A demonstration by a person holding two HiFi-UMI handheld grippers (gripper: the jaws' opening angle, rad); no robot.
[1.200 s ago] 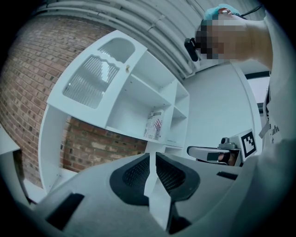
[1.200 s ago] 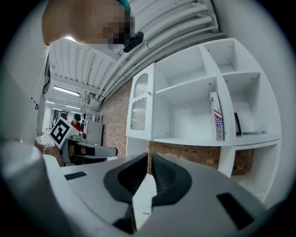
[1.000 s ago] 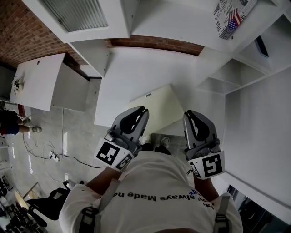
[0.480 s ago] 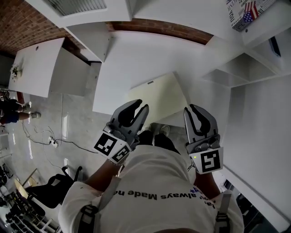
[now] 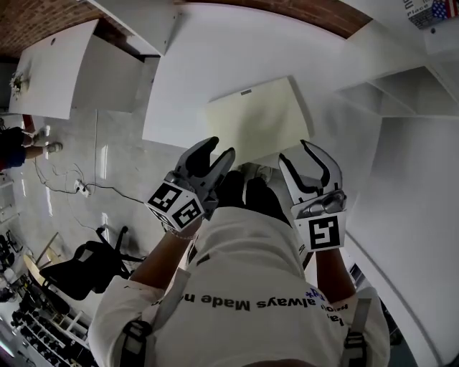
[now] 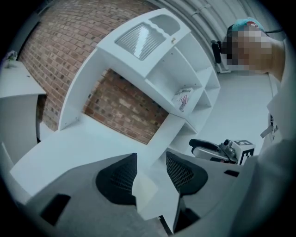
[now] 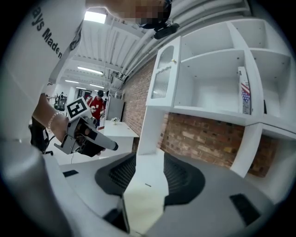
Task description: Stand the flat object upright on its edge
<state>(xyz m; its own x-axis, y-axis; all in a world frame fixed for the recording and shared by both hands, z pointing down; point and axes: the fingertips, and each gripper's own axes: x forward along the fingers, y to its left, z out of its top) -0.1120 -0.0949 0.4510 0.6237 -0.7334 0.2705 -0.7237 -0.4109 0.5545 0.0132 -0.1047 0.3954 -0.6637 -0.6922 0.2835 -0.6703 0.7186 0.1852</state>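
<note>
A cream flat board (image 5: 258, 118) lies flat on the white table (image 5: 215, 64), with one corner reaching past the table's near edge. Both grippers hover just short of the board's near edge, apart from it. The left gripper (image 5: 221, 148) is by the near left part, the right gripper (image 5: 300, 153) by the near right corner. The jaws of both are opening with nothing between them. The left gripper view shows the board (image 6: 144, 190) through the gap of the left gripper (image 6: 151, 159). Likewise the board (image 7: 143, 203) lies below the right gripper (image 7: 149, 157).
A white shelf unit (image 5: 401, 93) stands at the table's right, with a flag-printed box (image 5: 430, 11) on a shelf. A brick wall (image 6: 129, 104) backs the table. A second white table (image 5: 50, 68) and an office chair (image 5: 86, 261) are to the left. A person (image 7: 97, 104) stands far off.
Both grippers' jaws have gone from shut to parted. The view has shifted forward, and the board now lies closer to the fingertips.
</note>
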